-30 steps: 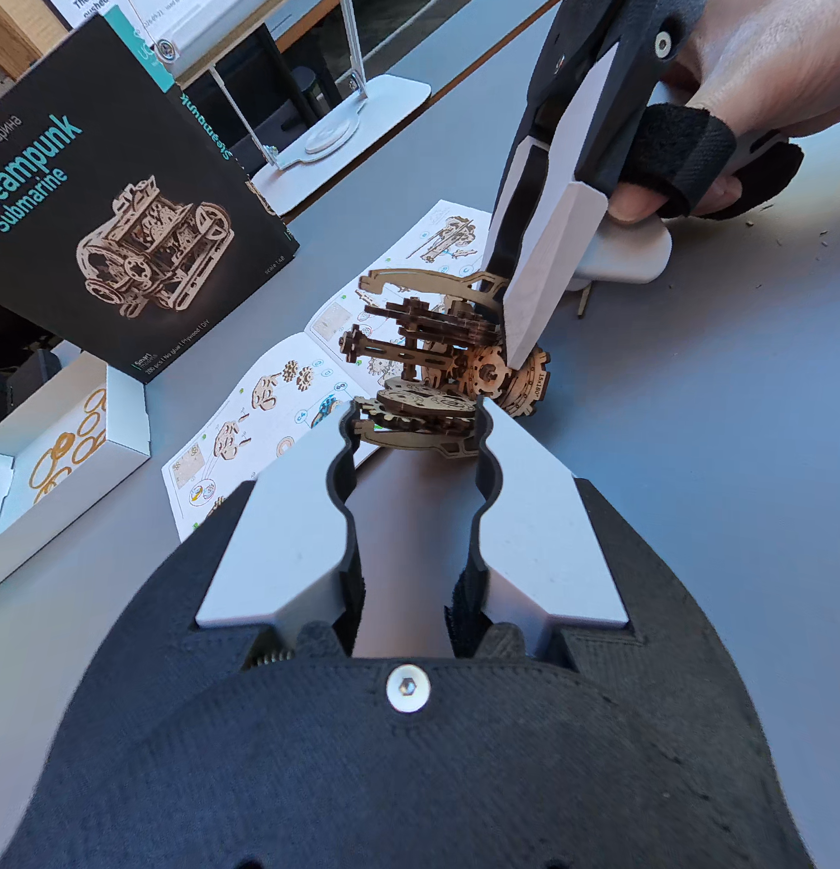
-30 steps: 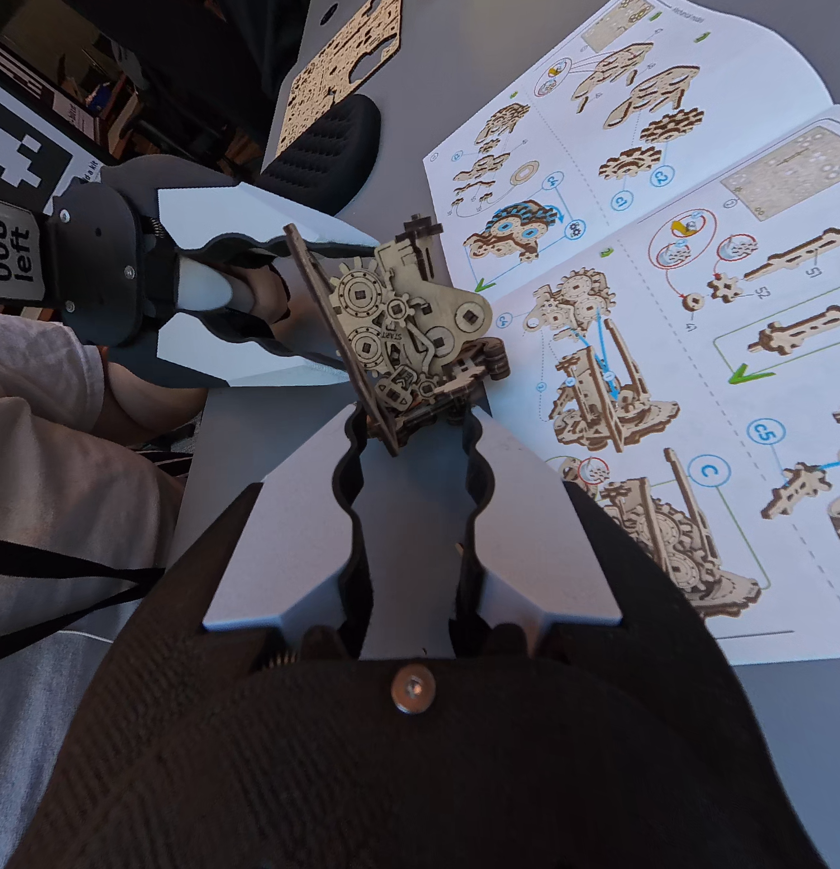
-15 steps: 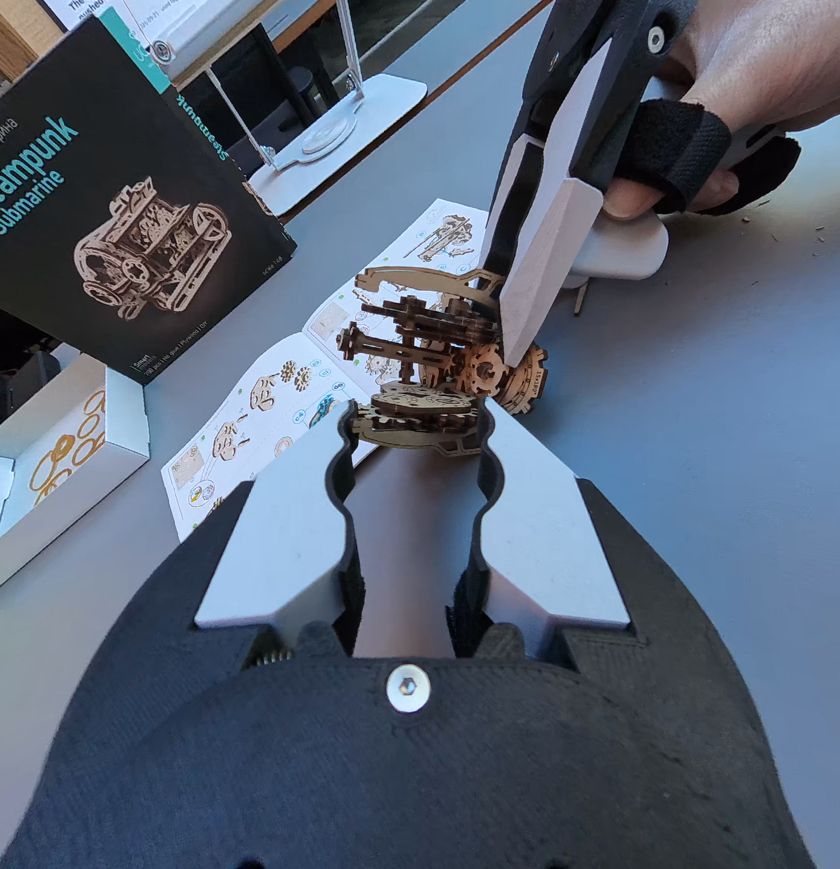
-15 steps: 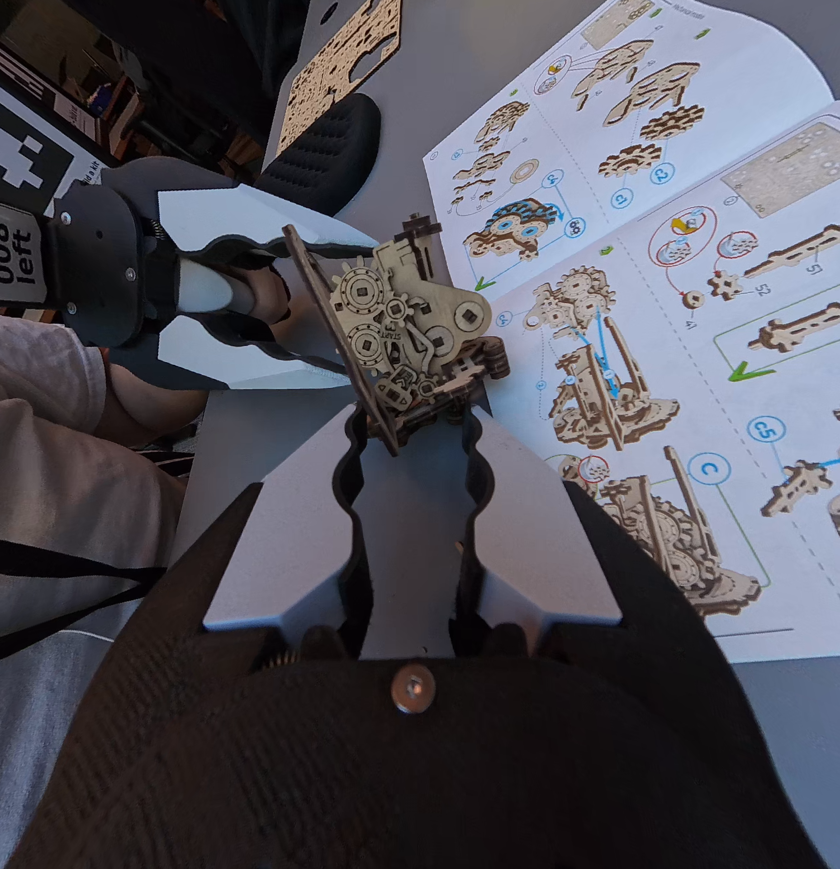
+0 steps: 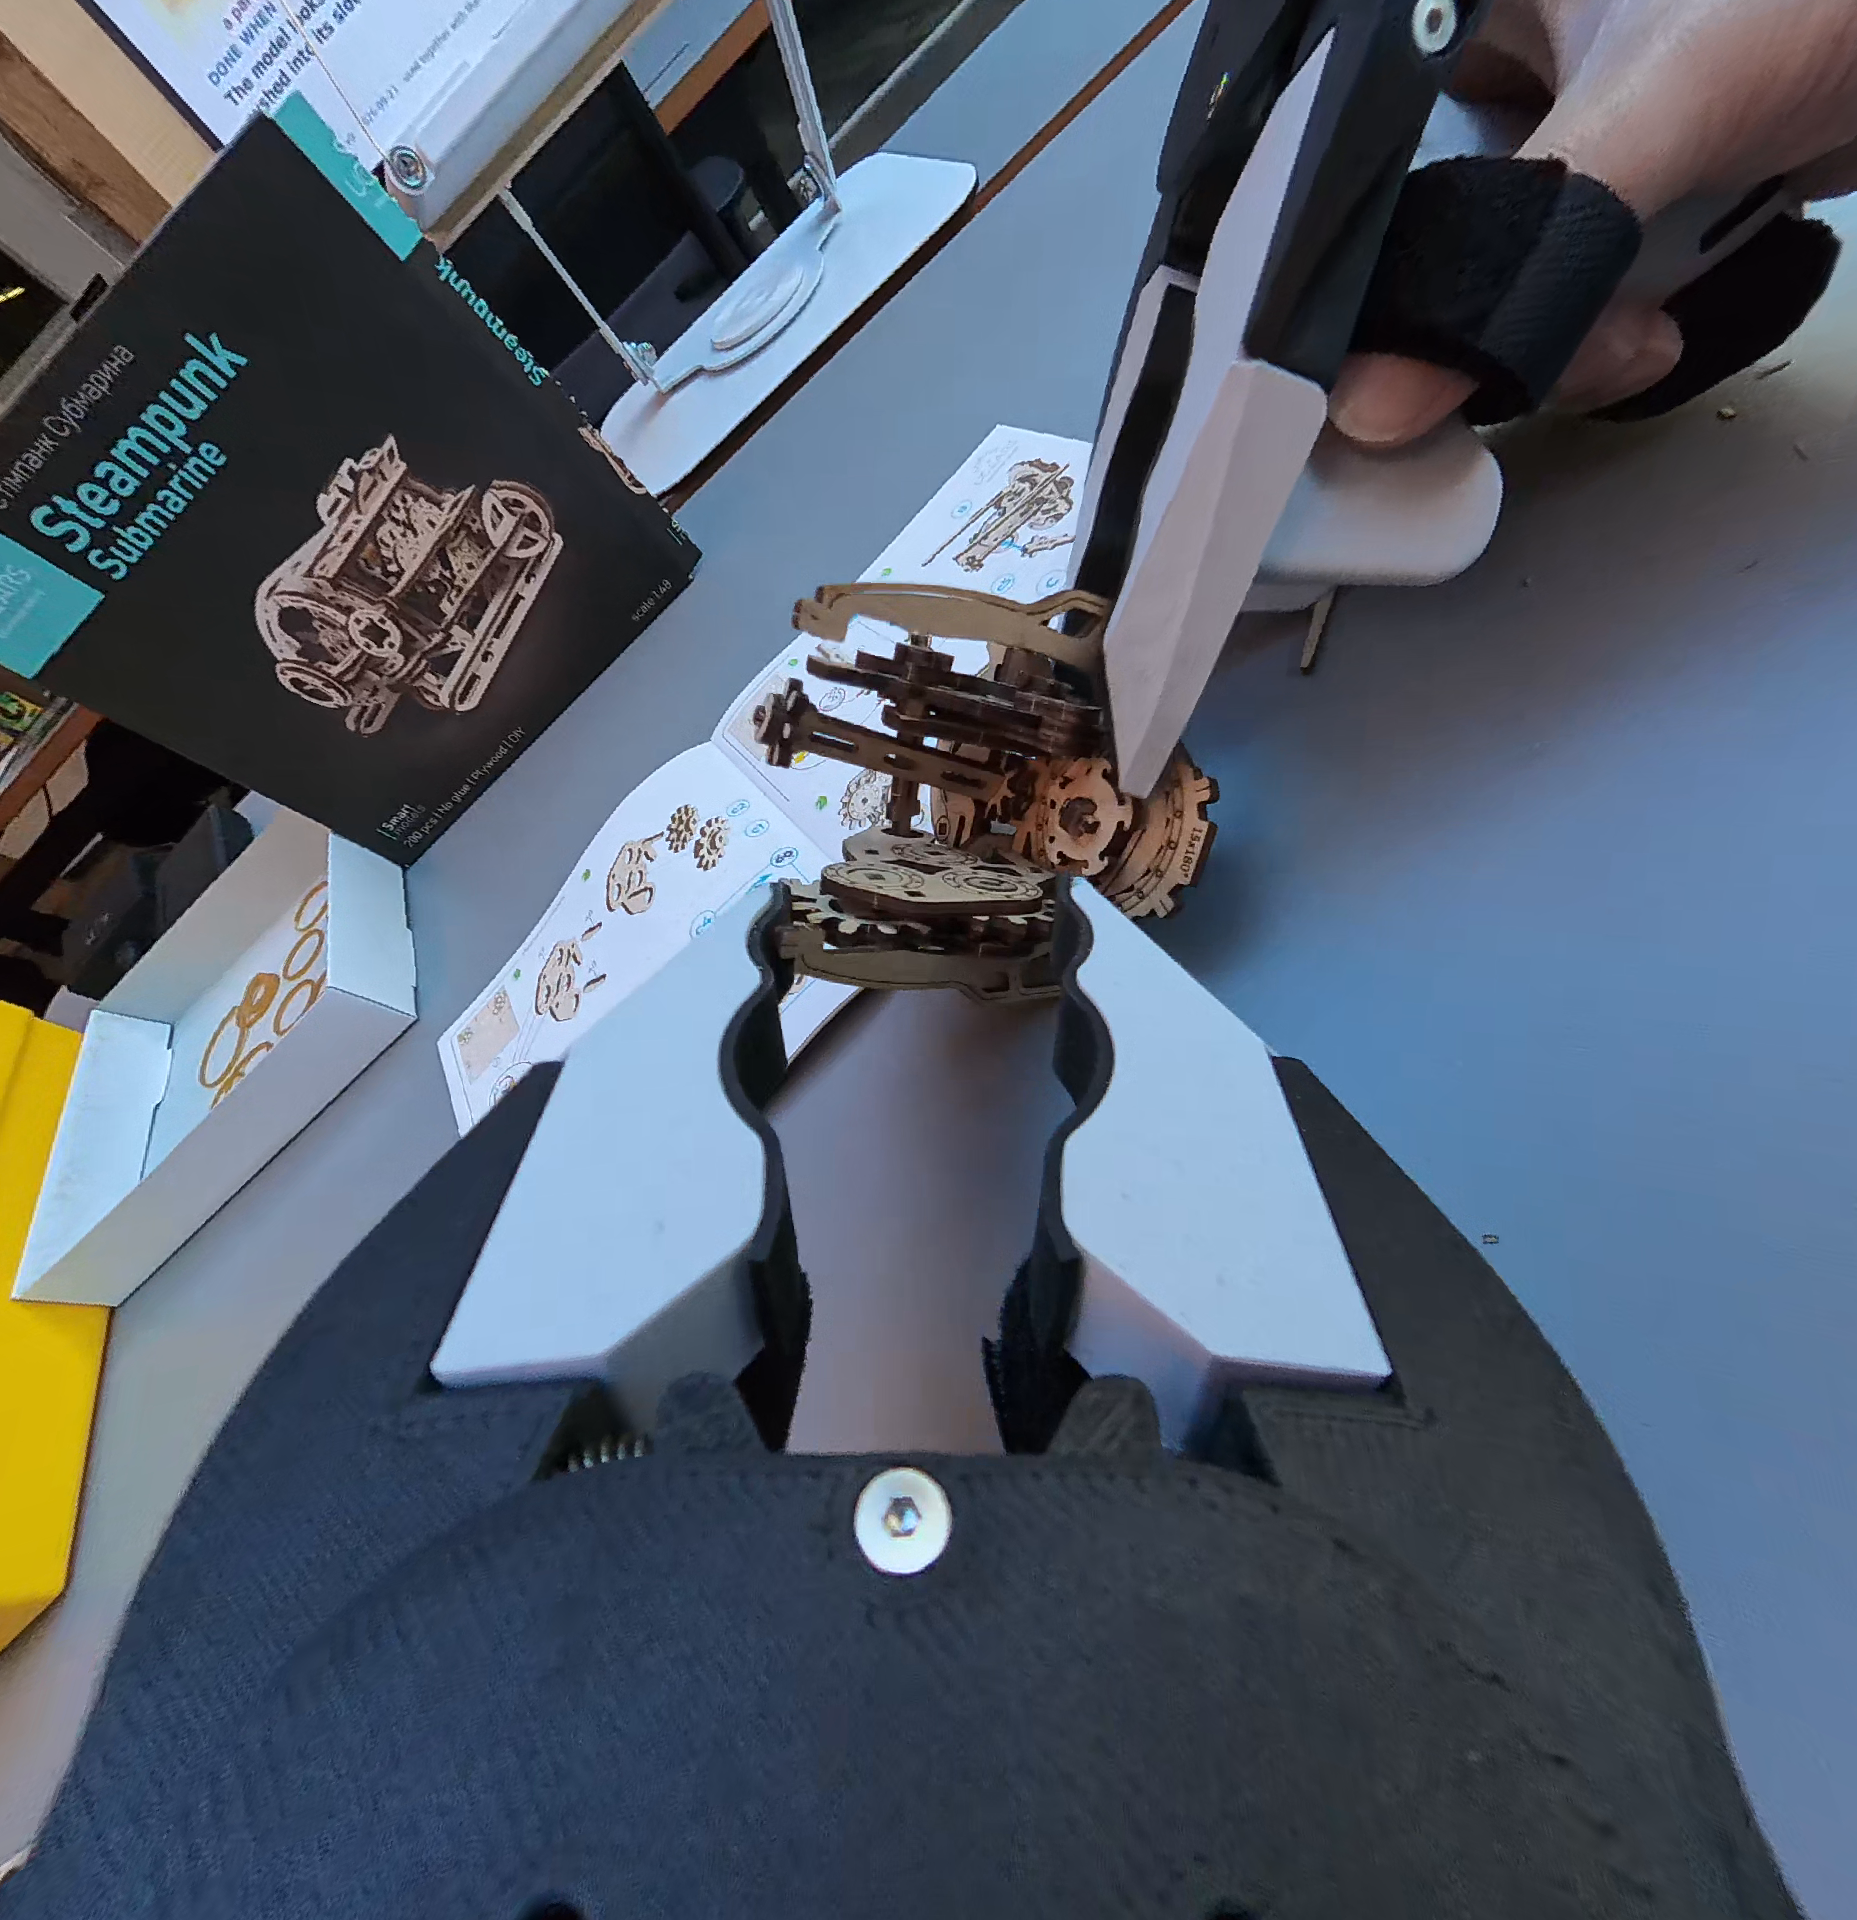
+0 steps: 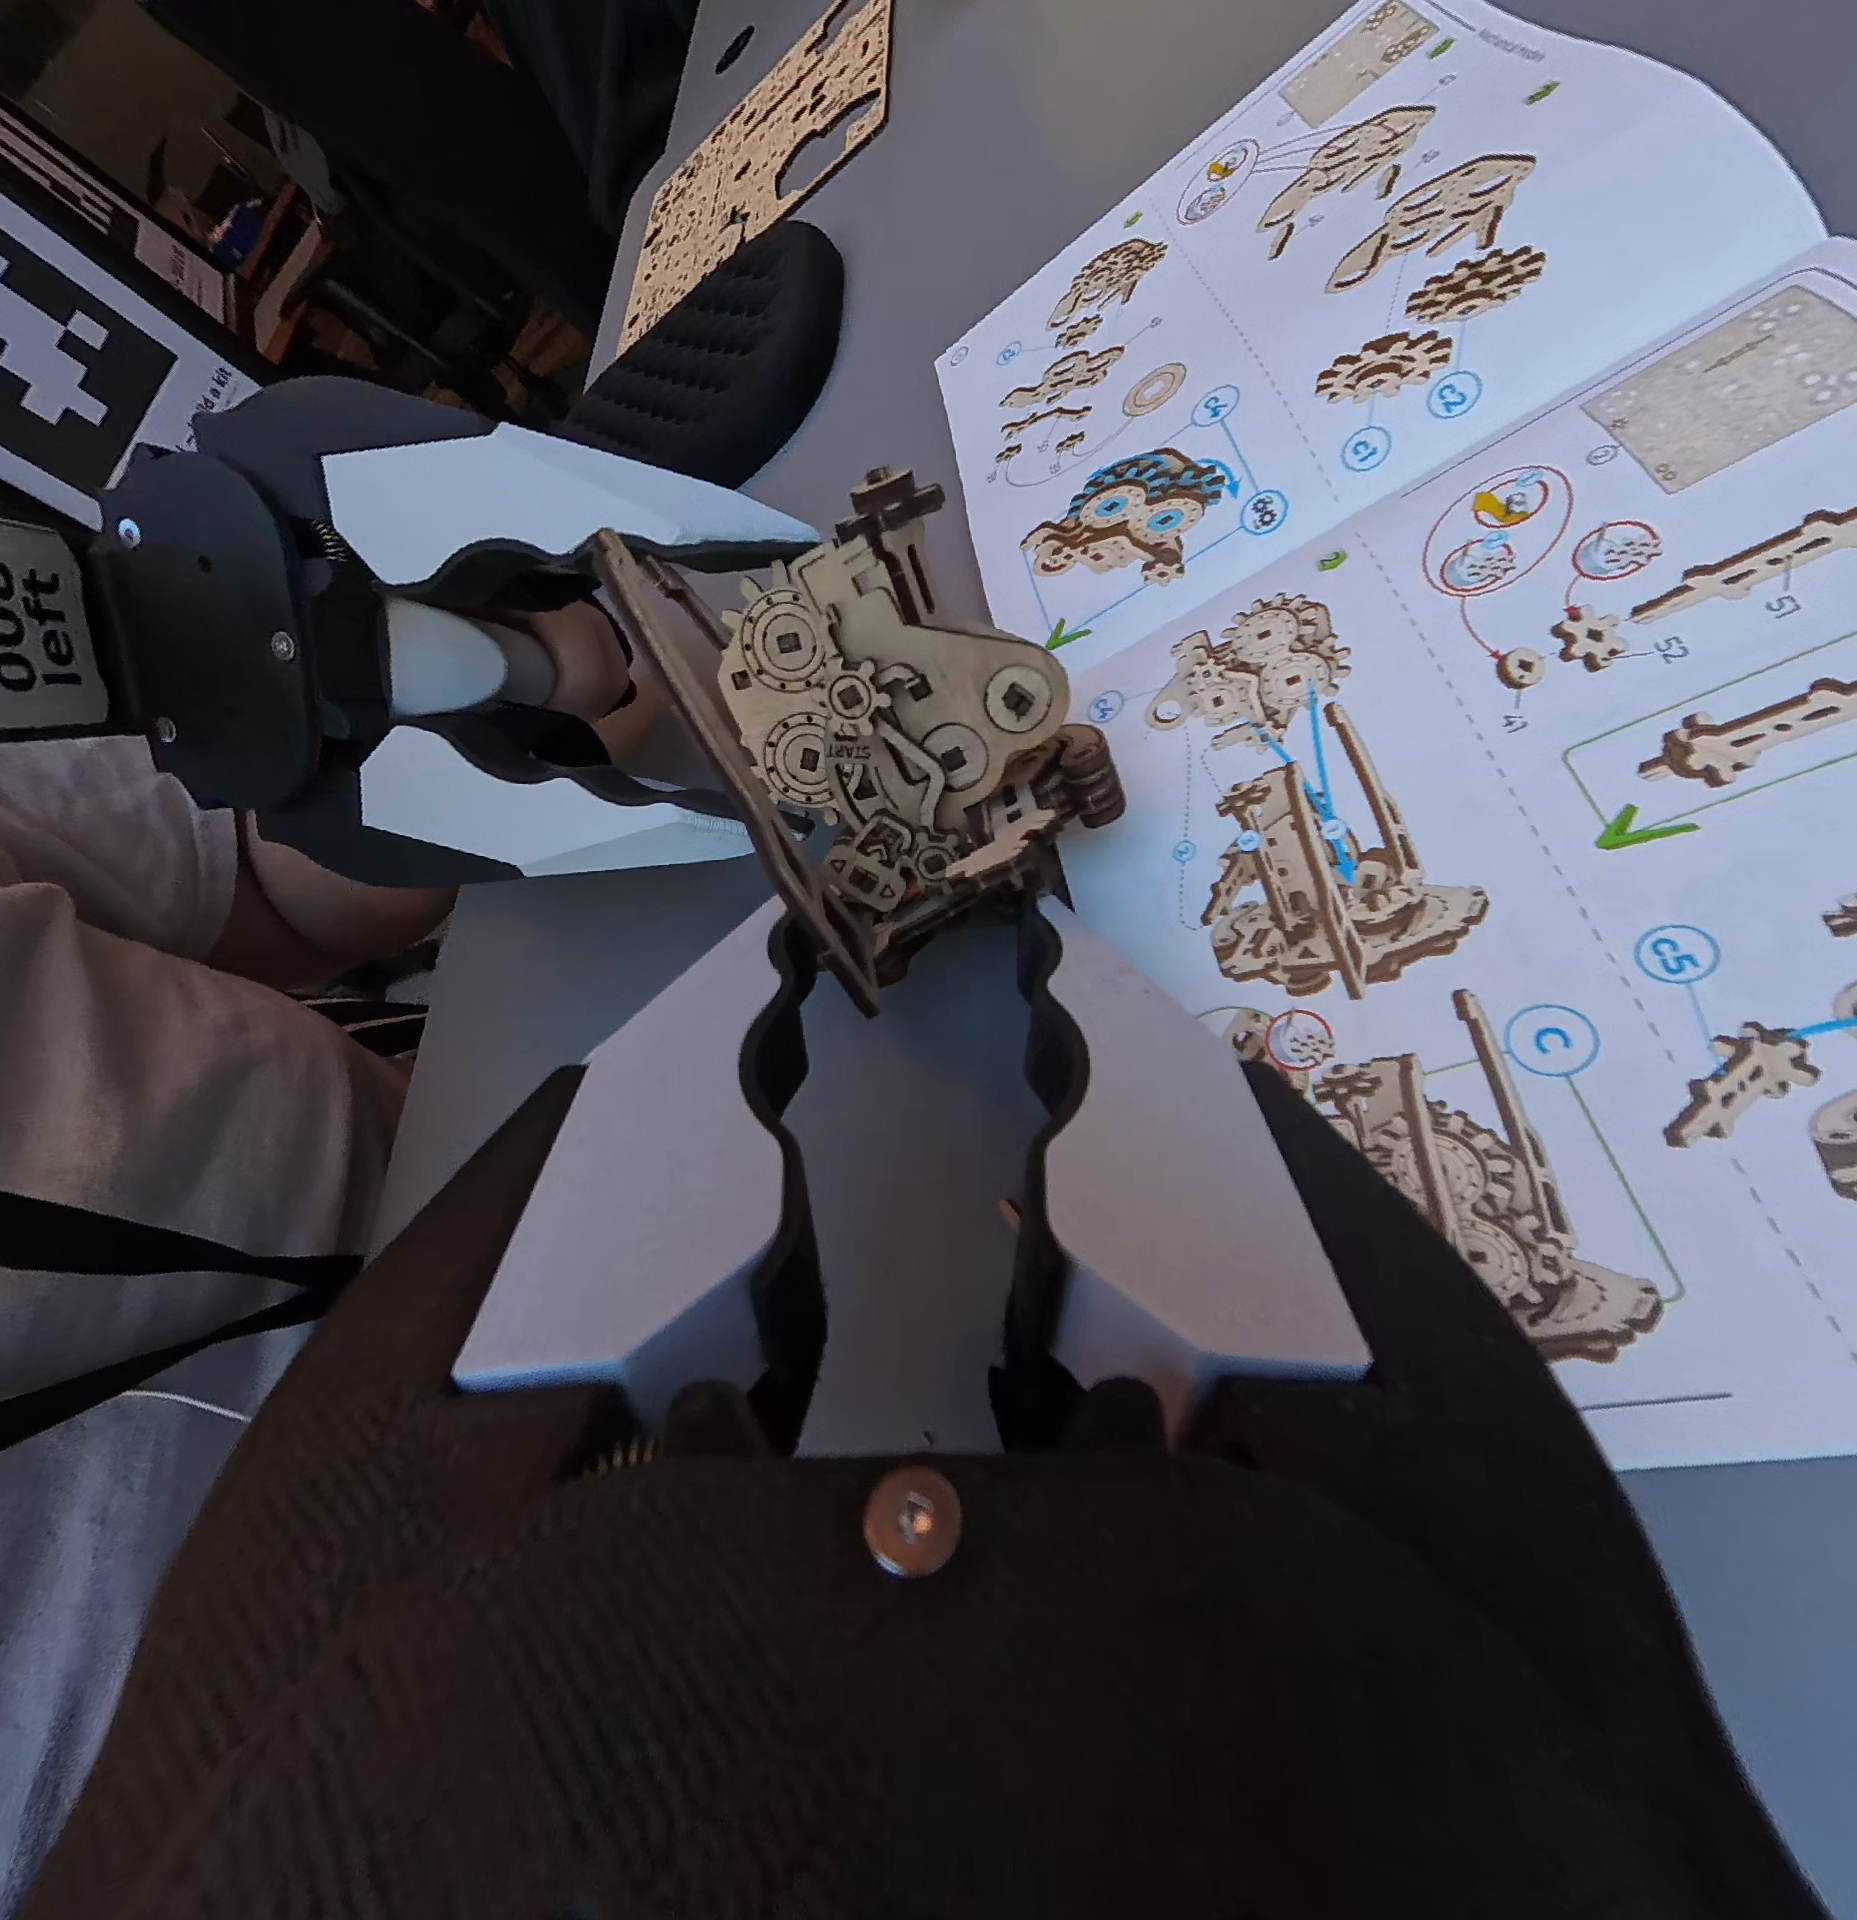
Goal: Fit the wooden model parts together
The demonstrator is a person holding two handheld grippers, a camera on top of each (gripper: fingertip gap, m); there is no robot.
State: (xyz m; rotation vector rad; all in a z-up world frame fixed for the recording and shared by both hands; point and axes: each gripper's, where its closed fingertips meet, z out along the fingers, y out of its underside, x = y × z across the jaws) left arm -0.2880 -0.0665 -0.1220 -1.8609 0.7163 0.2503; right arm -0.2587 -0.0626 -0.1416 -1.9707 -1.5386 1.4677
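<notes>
A partly built wooden model (image 5: 955, 790) of gears, axles and flat plates is held above the grey table between both grippers. My left gripper (image 5: 919, 920) is shut on the model's near gear plate. My right gripper (image 6: 913, 925) is shut on the model's lower end (image 6: 903, 894), below the flat plate with gears (image 6: 882, 717). In the left wrist view the right gripper (image 5: 1121, 707) comes down from the upper right, with a hand on it. In the right wrist view the left gripper (image 6: 773, 681) reaches in from the left and clamps the thin side plate.
An open instruction booklet (image 6: 1526, 644) lies under the model; it also shows in the left wrist view (image 5: 633, 914). A black product box (image 5: 311, 499), a white tray with wooden rings (image 5: 228, 1049) and a white stand base (image 5: 799, 301) are at the left. A plywood sheet (image 6: 768, 156) lies far off.
Both grippers keep their hold on the model. The model has turned very slightly; the right gripper has shifted a little up and left in the left wrist view.
</notes>
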